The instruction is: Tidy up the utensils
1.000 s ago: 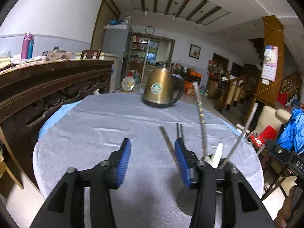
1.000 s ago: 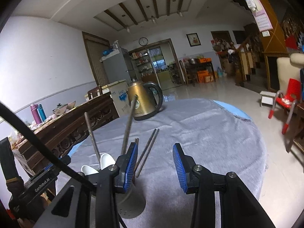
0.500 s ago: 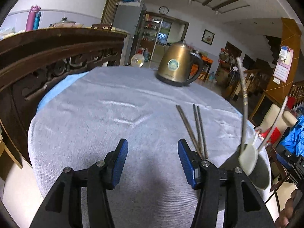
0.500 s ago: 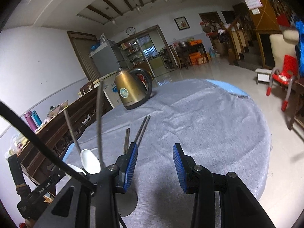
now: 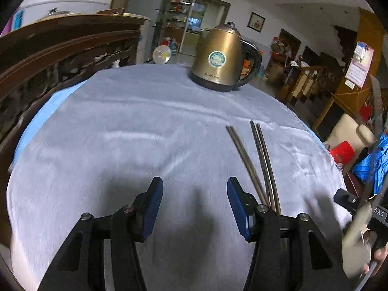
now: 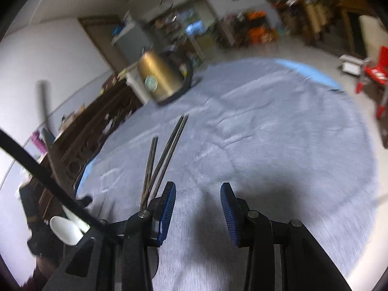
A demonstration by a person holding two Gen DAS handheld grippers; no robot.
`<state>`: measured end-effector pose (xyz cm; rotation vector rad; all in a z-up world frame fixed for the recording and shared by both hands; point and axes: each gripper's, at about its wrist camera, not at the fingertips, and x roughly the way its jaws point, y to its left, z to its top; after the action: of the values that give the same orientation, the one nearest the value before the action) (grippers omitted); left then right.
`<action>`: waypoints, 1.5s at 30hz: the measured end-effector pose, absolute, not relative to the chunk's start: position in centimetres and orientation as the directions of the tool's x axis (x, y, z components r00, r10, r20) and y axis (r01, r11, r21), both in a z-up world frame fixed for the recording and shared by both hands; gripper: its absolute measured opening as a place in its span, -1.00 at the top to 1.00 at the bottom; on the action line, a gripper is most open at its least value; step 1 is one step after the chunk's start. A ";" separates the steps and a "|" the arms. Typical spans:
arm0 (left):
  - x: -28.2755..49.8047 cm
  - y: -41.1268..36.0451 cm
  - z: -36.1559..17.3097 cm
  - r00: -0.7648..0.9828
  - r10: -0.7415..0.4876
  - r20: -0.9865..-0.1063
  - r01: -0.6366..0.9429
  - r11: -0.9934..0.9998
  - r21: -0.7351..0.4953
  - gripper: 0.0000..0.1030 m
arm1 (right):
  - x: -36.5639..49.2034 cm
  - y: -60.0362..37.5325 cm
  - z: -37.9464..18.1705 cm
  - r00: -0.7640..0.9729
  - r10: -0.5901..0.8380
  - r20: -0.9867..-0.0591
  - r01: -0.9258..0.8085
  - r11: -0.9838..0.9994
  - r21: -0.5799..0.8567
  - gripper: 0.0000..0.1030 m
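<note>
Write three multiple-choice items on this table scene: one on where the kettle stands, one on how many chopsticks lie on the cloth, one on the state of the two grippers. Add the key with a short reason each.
1. Where does the kettle stand?
A. At the far side of the table, beyond the chopsticks
B. Between the fingers of the left gripper
C. On the floor

2. How many chopsticks lie on the cloth?
A. One
B. Three
C. Six

3. What state are the left gripper and the right gripper in?
A. Both shut on a chopstick
B. Left open, right shut on the kettle
C. Both open and holding nothing

Key:
1 A: the kettle sits past the far ends of the sticks.
2 B: a touching pair and one single stick show in both views.
3 C: bare cloth shows in the gap between each pair of blue pads.
</note>
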<state>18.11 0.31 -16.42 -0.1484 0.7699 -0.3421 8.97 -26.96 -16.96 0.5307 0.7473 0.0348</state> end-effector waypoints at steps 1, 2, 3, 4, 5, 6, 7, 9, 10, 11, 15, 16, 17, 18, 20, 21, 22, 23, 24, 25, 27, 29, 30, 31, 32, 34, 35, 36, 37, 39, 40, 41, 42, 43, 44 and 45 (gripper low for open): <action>19.2 -0.2 -16.4 0.662 -0.361 -0.657 0.256 0.933 -0.254 -0.11 | 10.1 -27.0 -17.3 0.726 0.240 -0.644 0.141 0.865 0.481 0.21; 20.2 -0.6 -16.4 0.656 -0.365 -0.660 0.262 0.931 -0.254 -0.14 | 11.3 -27.2 -17.5 0.709 0.269 -0.652 0.125 0.862 0.491 0.21; 21.4 -1.2 -16.4 0.648 -0.366 -0.668 0.266 0.931 -0.252 -0.15 | 12.9 -27.4 -17.7 0.693 0.289 -0.661 0.116 0.860 0.498 0.21; 22.2 -1.7 -16.4 0.643 -0.369 -0.671 0.269 0.929 -0.253 -0.15 | 13.9 -27.5 -17.9 0.688 0.292 -0.664 0.114 0.860 0.497 0.20; 23.1 -2.3 -16.5 0.635 -0.379 -0.673 0.280 0.925 -0.256 -0.15 | 15.4 -27.6 -17.9 0.679 0.301 -0.669 0.108 0.861 0.497 0.20; 24.0 -3.0 -16.6 0.627 -0.385 -0.677 0.292 0.922 -0.253 -0.15 | 16.6 -27.5 -17.9 0.673 0.309 -0.672 0.103 0.860 0.499 0.20; 24.9 -3.8 -16.8 0.621 -0.382 -0.685 0.299 0.923 -0.243 -0.15 | 17.4 -27.4 -17.9 0.674 0.309 -0.672 0.103 0.860 0.499 0.20; 26.6 -5.6 -17.3 0.595 -0.381 -0.708 0.326 0.919 -0.221 -0.15 | 19.8 -27.4 -17.9 0.672 0.308 -0.673 0.100 0.863 0.495 0.20; 27.2 -6.0 -17.5 0.587 -0.382 -0.714 0.336 0.917 -0.215 -0.15 | 20.8 -27.3 -18.0 0.668 0.307 -0.678 0.100 0.866 0.490 0.20; 27.9 -6.8 -17.8 0.577 -0.380 -0.723 0.349 0.915 -0.203 -0.15 | 21.9 -27.2 -18.1 0.663 0.304 -0.684 0.100 0.870 0.484 0.20; 29.9 -8.2 -18.8 0.557 -0.366 -0.745 0.364 0.914 -0.177 -0.15 | 25.0 -26.7 -18.3 0.659 0.297 -0.691 0.090 0.881 0.464 0.20; 30.4 -8.4 -19.1 0.549 -0.362 -0.754 0.363 0.915 -0.176 -0.15 | 25.6 -26.7 -18.4 0.658 0.297 -0.692 0.088 0.882 0.463 0.20; 30.9 -8.6 -19.5 0.538 -0.361 -0.762 0.359 0.916 -0.180 -0.15 | 26.2 -26.7 -18.6 0.656 0.300 -0.692 0.086 0.882 0.464 0.20; 31.2 -8.6 -19.8 0.529 -0.361 -0.768 0.355 0.916 -0.187 -0.15 | 26.7 -26.7 -18.7 0.653 0.304 -0.694 0.084 0.881 0.466 0.20; 31.4 -8.7 -19.9 0.545 -0.357 -0.759 0.354 0.918 -0.178 -0.15 | 27.5 -26.6 -18.9 0.649 0.307 -0.697 0.083 0.882 0.465 0.20; 31.6 -8.9 -20.0 0.540 -0.346 -0.767 0.359 0.919 -0.161 -0.15 | 27.8 -26.5 -19.0 0.647 0.307 -0.698 0.082 0.882 0.464 0.20; 31.7 -9.1 -20.0 0.544 -0.342 -0.766 0.361 0.920 -0.154 -0.15 | 28.2 -26.5 -19.1 0.645 0.309 -0.699 0.080 0.883 0.463 0.20; 31.9 -9.1 -20.0 0.542 -0.340 -0.769 0.360 0.920 -0.153 -0.15 | 28.6 -26.5 -19.1 0.642 0.310 -0.702 0.078 0.884 0.462 0.20; 31.9 -9.2 -19.9 0.542 -0.338 -0.769 0.360 0.921 -0.151 -0.15 | 29.0 -26.4 -19.2 0.640 0.311 -0.703 0.076 0.884 0.461 0.20; 32.0 -9.4 -19.9 0.543 -0.331 -0.772 0.363 0.921 -0.140 -0.15 | 29.3 -26.3 -19.3 0.638 0.314 -0.703 0.073 0.884 0.461 0.20; 32.4 -9.9 -20.0 0.548 -0.310 -0.777 0.368 0.923 -0.109 -0.16 | 29.9 -26.2 -19.4 0.632 0.316 -0.708 0.069 0.887 0.457 0.20; 32.7 -10.0 -19.9 0.549 -0.304 -0.779 0.365 0.925 -0.104 -0.16 | 30.3 -26.0 -19.5 0.627 0.303 -0.718 0.076 0.893 0.443 0.20; 32.8 -10.1 -19.9 0.545 -0.301 -0.783 0.366 0.925 -0.101 -0.18 | 30.6 -25.9 -19.6 0.622 0.298 -0.724 0.080 0.896 0.437 0.20; 32.9 -10.2 -19.9 0.541 -0.294 -0.788 0.369 0.925 -0.092 -0.19 | 30.9 -25.8 -19.7 0.613 0.293 -0.734 0.083 0.900 0.429 0.20; 33.0 -10.4 -19.9 0.536 -0.289 -0.793 0.371 0.925 -0.086 -0.22 | 31.2 -25.6 -19.7 0.607 0.283 -0.742 0.085 0.906 0.415 0.22; 33.4 -10.6 -19.8 0.519 -0.277 -0.809 0.368 0.926 -0.081 -0.29 | 31.9 -25.0 -19.8 0.597 0.252 -0.762 0.085 0.924 0.372 0.28; 33.6 -10.6 -19.8 0.510 -0.273 -0.816 0.370 0.926 -0.078 -0.29 | 32.3 -24.6 -19.8 0.591 0.246 -0.768 0.081 0.930 0.359 0.29; 33.7 -10.6 -19.7 0.505 -0.267 -0.821 0.371 0.926 -0.073 -0.29 | 32.7 -24.3 -19.9 0.584 0.241 -0.776 0.080 0.934 0.350 0.30; 33.7 -10.6 -19.7 0.500 -0.262 -0.825 0.370 0.926 -0.070 -0.29 | 33.2 -23.9 -20.0 0.571 0.224 -0.790 0.082 0.942 0.326 0.31; 34.0 -10.4 -19.6 0.482 -0.258 -0.837 0.369 0.927 -0.073 -0.30 | 34.2 -22.9 -20.6 0.532 0.169 -0.830 0.086 0.964 0.251 0.43; 33.9 -10.3 -19.6 0.478 -0.254 -0.840 0.371 0.926 -0.069 -0.30 | 34.4 -22.6 -20.8 0.521 0.142 -0.842 0.088 0.972 0.218 0.47; 33.9 -10.1 -19.6 0.473 -0.250 -0.845 0.370 0.927 -0.066 -0.30 | 34.4 -22.3 -20.7 0.529 0.110 -0.841 0.083 0.980 0.180 0.49; 33.8 -9.8 -19.6 0.472 -0.239 -0.848 0.366 0.929 -0.059 -0.28 | 34.5 -21.9 -20.6 0.521 0.082 -0.849 0.076 0.987 0.142 0.52; 33.8 -9.7 -19.8 0.471 -0.210 -0.857 0.358 0.933 -0.031 -0.28 | 34.4 -21.9 -20.6 0.512 0.059 -0.857 0.083 0.990 0.117 0.58; 33.5 -9.9 -19.8 0.486 -0.183 -0.855 0.380 0.925 0.018 -0.29 | 34.3 -22.0 -20.8 0.498 0.044 -0.866 0.084 0.992 0.099 0.61; 33.3 -9.8 -19.8 0.484 -0.188 -0.855 0.384 0.923 0.014 -0.29 | 34.0 -22.2 -20.8 0.491 0.037 -0.870 0.083 0.993 0.089 0.63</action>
<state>33.28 -9.77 -19.83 0.2148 1.0086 -0.3517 34.03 -22.15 -20.82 0.1247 1.0574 -0.0283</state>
